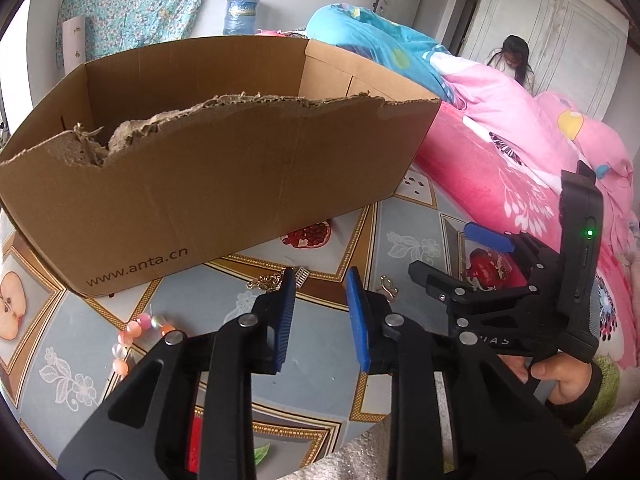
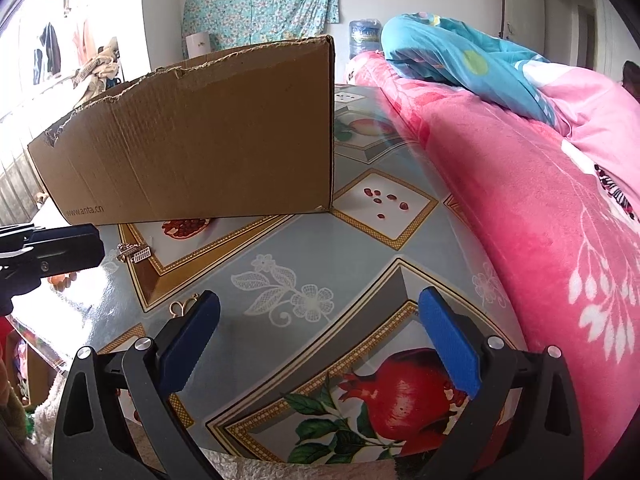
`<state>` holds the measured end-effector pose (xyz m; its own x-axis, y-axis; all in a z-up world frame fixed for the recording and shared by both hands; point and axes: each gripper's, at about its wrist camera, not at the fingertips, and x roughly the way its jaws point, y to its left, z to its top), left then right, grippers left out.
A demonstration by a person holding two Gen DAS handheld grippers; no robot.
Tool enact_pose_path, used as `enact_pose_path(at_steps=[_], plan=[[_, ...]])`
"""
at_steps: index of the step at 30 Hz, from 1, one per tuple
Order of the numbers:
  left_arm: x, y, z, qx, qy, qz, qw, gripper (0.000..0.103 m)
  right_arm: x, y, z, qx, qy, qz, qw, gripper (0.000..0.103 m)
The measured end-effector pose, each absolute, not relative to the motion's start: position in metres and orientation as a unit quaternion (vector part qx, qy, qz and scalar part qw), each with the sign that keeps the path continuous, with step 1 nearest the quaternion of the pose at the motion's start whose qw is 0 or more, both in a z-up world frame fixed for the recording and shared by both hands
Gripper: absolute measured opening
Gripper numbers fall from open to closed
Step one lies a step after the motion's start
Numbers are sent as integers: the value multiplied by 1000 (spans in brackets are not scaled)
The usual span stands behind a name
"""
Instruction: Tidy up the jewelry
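Observation:
A brown cardboard box (image 1: 224, 168) with a torn front rim stands on the fruit-patterned tablecloth (image 1: 404, 240); it also shows in the right wrist view (image 2: 208, 136). A gold chain with a small silver charm (image 1: 276, 280) lies just in front of the box, also seen in the right wrist view (image 2: 134, 254). A small gold earring (image 1: 387, 286) lies to its right (image 2: 182, 306). A pink and orange bead bracelet (image 1: 138, 340) lies at the left. My left gripper (image 1: 320, 312) is open and empty, low over the cloth behind the chain. My right gripper (image 2: 320, 340) is open and empty.
A pink floral blanket (image 2: 540, 220) and a blue quilt (image 1: 380, 40) are piled along the right side of the table. A person with dark hair (image 1: 512, 60) is at the far back by white wardrobe doors. The table's near edge lies just below both grippers.

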<state>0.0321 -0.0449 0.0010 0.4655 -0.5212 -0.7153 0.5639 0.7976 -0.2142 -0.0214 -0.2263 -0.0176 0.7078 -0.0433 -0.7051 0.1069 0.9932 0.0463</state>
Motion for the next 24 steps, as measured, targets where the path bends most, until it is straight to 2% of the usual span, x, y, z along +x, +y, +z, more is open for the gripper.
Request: enact_pose_path(at_steps=[4,16,24], plan=[[44,-51,-8,30,427,-313,848,18,-28,-228,-14,53,368,-19,928,96],[50,-62,-22,10,465,-340,818,17,-28,-233,-16,73,367,-1,927,87],[43,-64,-12,35,431,-326,841,17,-32,-236,-14,89,364,3,927,81]])
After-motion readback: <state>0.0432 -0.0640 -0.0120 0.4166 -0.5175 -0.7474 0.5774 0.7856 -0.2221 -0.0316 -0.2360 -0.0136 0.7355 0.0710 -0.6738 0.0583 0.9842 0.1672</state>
